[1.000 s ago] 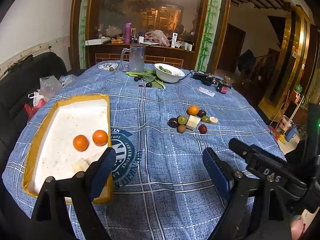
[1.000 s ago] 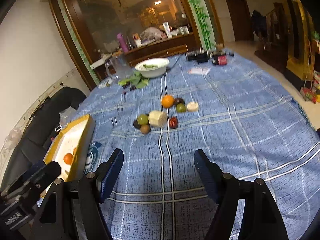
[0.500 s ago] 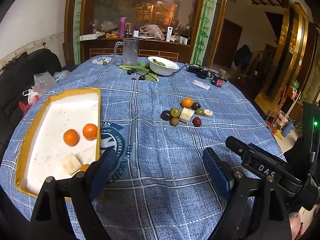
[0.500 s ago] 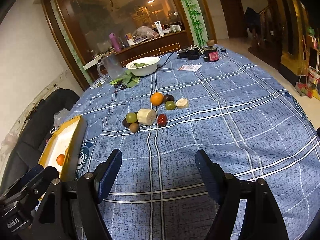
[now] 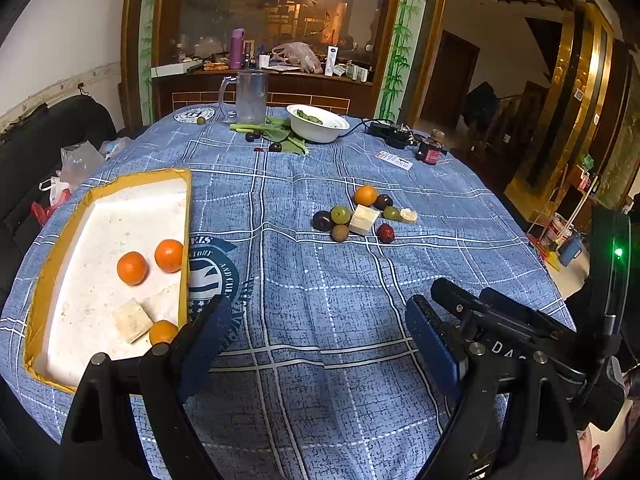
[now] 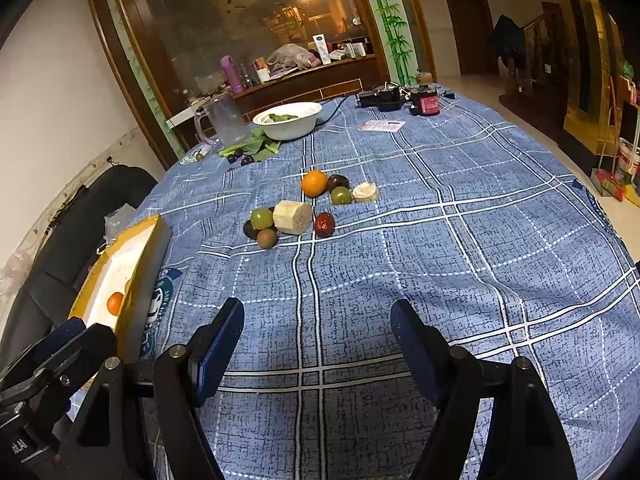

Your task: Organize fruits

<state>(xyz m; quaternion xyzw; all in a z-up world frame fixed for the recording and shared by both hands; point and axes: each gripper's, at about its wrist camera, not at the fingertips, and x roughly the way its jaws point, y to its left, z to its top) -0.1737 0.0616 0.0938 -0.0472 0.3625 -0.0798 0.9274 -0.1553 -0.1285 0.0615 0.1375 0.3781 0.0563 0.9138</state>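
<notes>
A yellow-rimmed white tray [image 5: 180, 208] lies at the left of the blue tablecloth. It holds three oranges [image 5: 132, 268] and a pale block [image 5: 132, 320]. A loose pile sits mid-table: an orange [image 5: 366, 195], green and dark fruits [image 5: 341, 214], a pale block [image 5: 364, 220] and a red date [image 5: 385, 233]. The pile also shows in the right wrist view [image 6: 292, 218]. My left gripper [image 5: 320, 332] is open and empty, beside the tray's near corner. My right gripper [image 6: 316, 340] is open and empty, well short of the pile.
At the far end stand a glass mug [image 5: 251, 96], a white bowl [image 5: 318, 124] with greens, leaves and dark fruits [image 5: 275, 146], a black cable box [image 5: 390, 133] and a red can [image 5: 429, 153]. A black chair [image 5: 36, 140] stands left.
Both grippers have drawn back and risen a little; the tray and the pile look slightly farther off. A third orange in the tray has come into sight. Both jaws stay open.
</notes>
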